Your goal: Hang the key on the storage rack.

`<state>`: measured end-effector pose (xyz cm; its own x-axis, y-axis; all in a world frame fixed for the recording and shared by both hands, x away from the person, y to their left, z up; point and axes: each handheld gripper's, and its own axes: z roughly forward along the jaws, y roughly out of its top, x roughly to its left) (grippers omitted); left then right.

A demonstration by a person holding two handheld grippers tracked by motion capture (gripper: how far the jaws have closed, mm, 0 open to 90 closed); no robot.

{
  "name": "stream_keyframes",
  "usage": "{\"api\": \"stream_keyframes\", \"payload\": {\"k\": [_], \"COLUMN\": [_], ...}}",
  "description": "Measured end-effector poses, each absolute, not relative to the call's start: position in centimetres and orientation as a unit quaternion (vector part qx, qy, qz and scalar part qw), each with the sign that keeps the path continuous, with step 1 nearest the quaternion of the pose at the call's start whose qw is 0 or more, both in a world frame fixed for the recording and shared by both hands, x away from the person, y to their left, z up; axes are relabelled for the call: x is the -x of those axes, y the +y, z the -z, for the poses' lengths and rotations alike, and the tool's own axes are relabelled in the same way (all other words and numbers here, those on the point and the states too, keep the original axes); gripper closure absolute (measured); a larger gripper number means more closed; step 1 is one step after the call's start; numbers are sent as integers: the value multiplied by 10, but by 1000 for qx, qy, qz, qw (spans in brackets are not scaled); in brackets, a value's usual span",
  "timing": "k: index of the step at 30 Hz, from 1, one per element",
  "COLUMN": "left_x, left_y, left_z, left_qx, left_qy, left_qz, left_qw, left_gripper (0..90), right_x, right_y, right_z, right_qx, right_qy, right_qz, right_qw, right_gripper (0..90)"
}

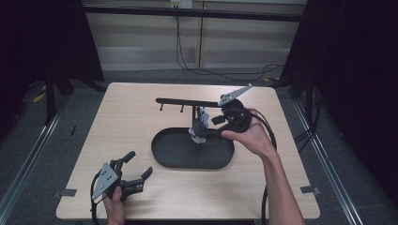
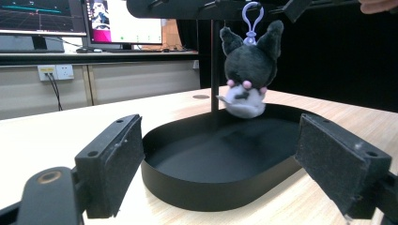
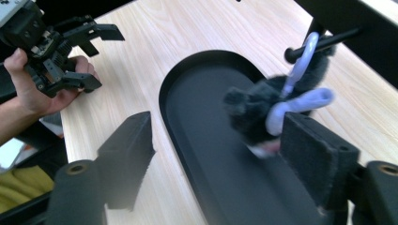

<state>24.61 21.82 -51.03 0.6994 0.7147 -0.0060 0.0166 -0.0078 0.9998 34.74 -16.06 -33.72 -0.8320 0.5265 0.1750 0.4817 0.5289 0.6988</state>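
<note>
A dark grey plush keychain [image 1: 199, 125] [image 2: 246, 75] [image 3: 256, 110] hangs by its lilac clip [image 3: 300, 89] from a peg [image 3: 324, 41] of the black stand's bar [image 1: 183, 101], just above the black oval tray [image 1: 162, 152]. My right gripper [image 1: 207, 127] [image 3: 220, 140] is open, its jaws either side of the plush. The clip's loop lies close against the right pad [image 3: 314, 150]. My left gripper [image 1: 140, 163] [image 2: 220, 154] is open and holds nothing. It rests low near the table's front left corner and points at the tray [image 2: 211, 192].
The stand's post [image 2: 215, 65] rises from the tray behind the plush, and other pegs [image 1: 162, 107] stick out under the bar. Bare wooden tabletop [image 1: 122, 117] surrounds the tray. Cables trail from both grippers toward the front edge.
</note>
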Motion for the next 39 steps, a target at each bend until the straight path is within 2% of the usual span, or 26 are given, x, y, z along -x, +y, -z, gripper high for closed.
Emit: {"api": "stream_keyframes", "payload": {"k": [7, 11, 12, 16, 22, 23, 25, 26, 34, 37, 39], "left_x": [-246, -246, -246, -246, -246, -246, -246, -246, -246, -246, -246], "left_y": [218, 218, 218, 218, 218, 218, 218, 218, 218, 218, 218], "left_z": [510, 510, 510, 510, 510, 510, 510, 510, 510, 510, 510], "left_qx": [-657, -657, -656, -657, -657, -657, -657, -657, -657, -657, -657], "left_qy": [279, 280, 280, 280, 279, 279, 280, 280, 280, 280, 280], "left_qz": [-271, -271, -271, -271, -271, -271, -271, -271, -271, -271, -271], "left_qw": [646, 646, 646, 646, 646, 646, 646, 646, 646, 646, 646], "left_gripper": [156, 155, 155, 155, 156, 155, 155, 155, 155, 155, 155], "right_x": [-335, -325, -318, -313, -300, -293, -290, -284, -268, -260, -254], "right_y": [-163, -168, -171, -176, -185, -187, -187, -190, -194, -194, -198], "right_z": [359, 373, 379, 393, 411, 418, 420, 428, 457, 469, 479], "right_qx": [-294, -304, -310, -325, -347, -349, -354, -370, -394, -402, -415], "right_qy": [864, 848, 843, 837, 813, 805, 802, 793, 764, 741, 708], "right_qz": [-408, -432, -434, -437, -459, -466, -463, -455, -465, -470, -500], "right_qw": [32, 46, 72, 56, 86, 116, 131, 162, 211, 262, 278], "right_gripper": [200, 133, 150, 138, 142, 143, 143, 154, 157, 147, 147]}}
